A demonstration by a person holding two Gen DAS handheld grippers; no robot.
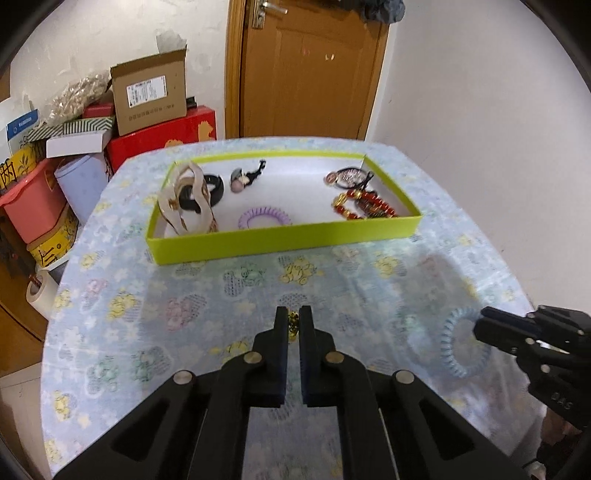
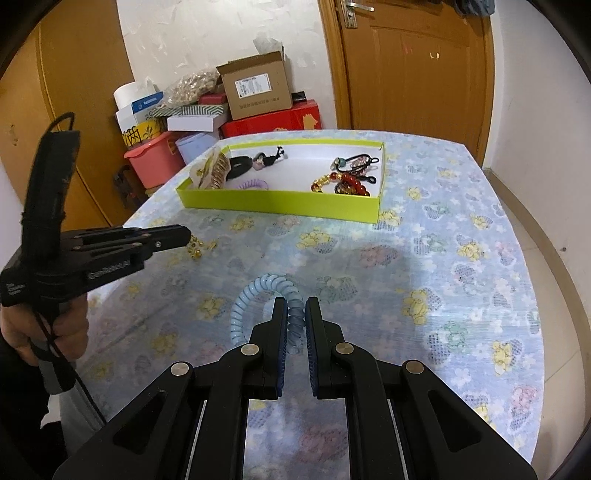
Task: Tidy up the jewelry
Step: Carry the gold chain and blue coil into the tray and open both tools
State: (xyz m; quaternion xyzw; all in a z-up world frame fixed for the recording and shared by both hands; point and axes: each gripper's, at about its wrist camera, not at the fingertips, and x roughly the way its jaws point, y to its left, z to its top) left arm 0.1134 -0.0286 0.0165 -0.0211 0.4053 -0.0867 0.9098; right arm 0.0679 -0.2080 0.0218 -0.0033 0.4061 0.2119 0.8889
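Both wrist views look forward, low over the table [image 1: 369,280], sharing the green tray [image 1: 284,236] [image 2: 280,202].

**Background clutter, non-task**

Tabletop [image 2: 461,236] has a pale blue cloth printed with cartoon bears and flowers. Brown wooden door [image 1: 306,74] behind it, metal handle [image 1: 267,11] at top, dark cloth [image 1: 384,9] hung over its upper corner. White wall [image 1: 461,85] on the right. Stack on the left past the table edge: open cardboard box [image 1: 151,92] with a shipping label sits on a red box [image 1: 162,138], white flat box [image 1: 75,144] beside it, pink plastic bin [image 1: 31,199] lower down, lavender cylinder [image 1: 81,181] between bin and red box, bag of tan bits [image 1: 75,96] at the back, roll of white tape [image 1: 38,293] lowest
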